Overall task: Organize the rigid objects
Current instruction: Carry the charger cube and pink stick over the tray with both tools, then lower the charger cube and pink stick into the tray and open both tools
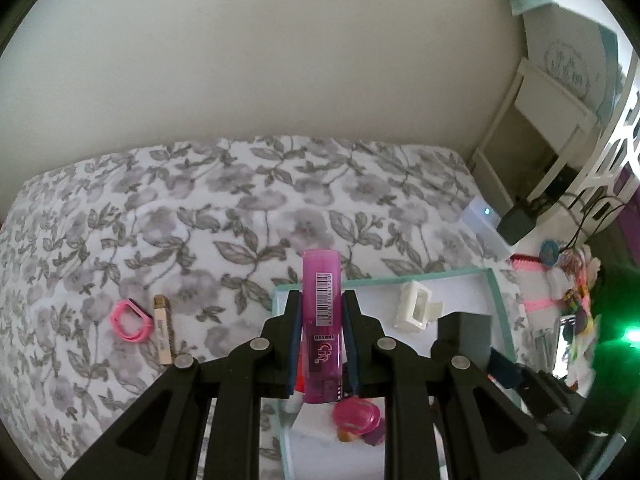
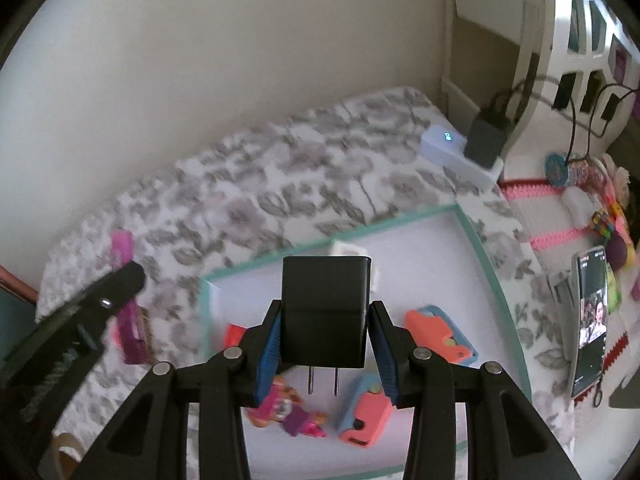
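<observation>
Left gripper found clamped on a pink lighter, barcode outward, held above the tray's nine-o'clock edge. At nine o'clock on the floral bedspread: pink band, wooden clip. Right gripper clamped on a black charger plug, prongs toward camera, over the tray. Inside, at five o'clock: two coral cases.

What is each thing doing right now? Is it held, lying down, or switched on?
Left gripper: shut on the lighter.
Lighter: purple, held off the bed.
Right gripper: shut on the charger.
Charger: black, held, prongs bare.
Tray: lying on the bed, holding toys.
Pink band: lying on the bed.
Phone: screen lit.
</observation>
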